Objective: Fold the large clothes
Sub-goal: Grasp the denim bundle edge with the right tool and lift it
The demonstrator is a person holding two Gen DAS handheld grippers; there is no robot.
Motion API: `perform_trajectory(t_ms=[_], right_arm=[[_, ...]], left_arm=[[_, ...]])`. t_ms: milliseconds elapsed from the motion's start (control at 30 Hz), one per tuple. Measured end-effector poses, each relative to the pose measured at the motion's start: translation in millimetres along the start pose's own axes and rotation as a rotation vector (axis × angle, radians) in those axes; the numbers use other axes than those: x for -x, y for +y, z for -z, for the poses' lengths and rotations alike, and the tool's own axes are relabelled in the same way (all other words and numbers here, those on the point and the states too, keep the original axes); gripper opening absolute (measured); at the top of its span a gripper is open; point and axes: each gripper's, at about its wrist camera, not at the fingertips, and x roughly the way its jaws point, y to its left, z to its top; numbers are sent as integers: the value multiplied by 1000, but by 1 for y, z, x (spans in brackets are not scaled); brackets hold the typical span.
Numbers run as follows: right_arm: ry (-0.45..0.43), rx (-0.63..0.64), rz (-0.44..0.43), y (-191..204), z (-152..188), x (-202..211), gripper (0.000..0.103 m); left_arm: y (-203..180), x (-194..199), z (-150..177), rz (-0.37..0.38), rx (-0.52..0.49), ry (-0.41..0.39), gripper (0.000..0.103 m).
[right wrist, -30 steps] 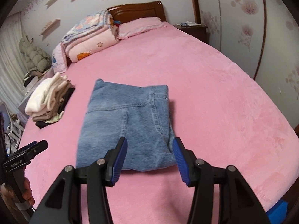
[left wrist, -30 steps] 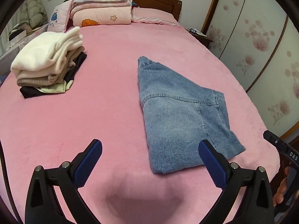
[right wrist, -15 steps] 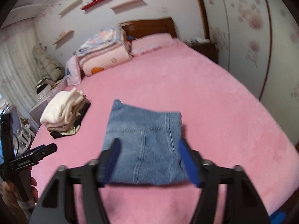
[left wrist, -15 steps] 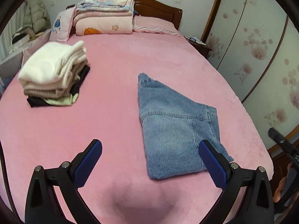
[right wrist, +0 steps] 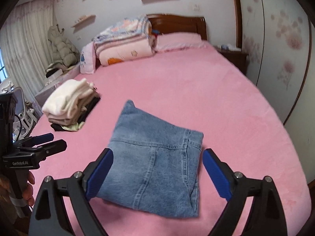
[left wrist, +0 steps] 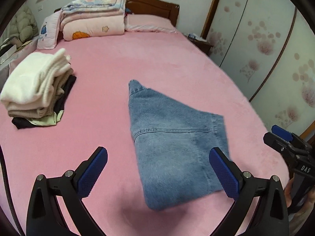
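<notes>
Pink bed [left wrist: 177, 63]: folded jeans [right wrist: 155, 169] near its foot edge, finished.
My right claw [right wrist: 157, 174] is opening, empty; left claw [left wrist: 158, 174] released, letting the fold rest.

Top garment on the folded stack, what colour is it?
Cream white, seen best in the left wrist view.

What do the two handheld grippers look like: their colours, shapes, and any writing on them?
Both have black plastic bodies with triangular cut-outs, silver screws and two fingers with blue textured pads. The left gripper shows white lettering "GenRoboAI" on its side in the right wrist view, with a thin cable nearby. The right gripper shows "DAS" on its body in the left wrist view. No sleeves are visible.
</notes>
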Motion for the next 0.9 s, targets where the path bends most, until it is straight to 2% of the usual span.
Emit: perform_trajectory(t_ms=[100, 267, 333, 400, 433, 500, 567, 633, 767, 900], right_arm=[[87, -51, -29, -23, 6, -37, 93], [240, -185, -101, -69, 29, -97, 93], [286, -237, -129, -85, 41, -116, 93], [334, -279, -159, -98, 52, -132, 93], [351, -294, -171, -102, 56, -138, 93], [377, -328, -211, -112, 65, -150, 93], [402, -349, -248, -118, 71, -160, 93], [421, -367, -271, -123, 77, -169, 93], [416, -386, -378, -125, 76, -179, 94], [434, -336, -406, -115, 72, -192, 93]], left_arm=[[9, -37, -1, 2, 44, 51, 103], [26, -107, 8, 28, 93, 185, 102], [29, -130, 16, 10, 95, 234, 102], [33, -146, 23, 39, 102, 275, 102], [34, -155, 26, 84, 115, 302, 102], [35, -167, 33, 162, 134, 339, 102], [36, -175, 38, 206, 150, 360, 102], [37, -185, 44, 228, 164, 390, 102], [45, -198, 51, 292, 236, 406, 102], [44, -207, 53, 330, 248, 396, 102]])
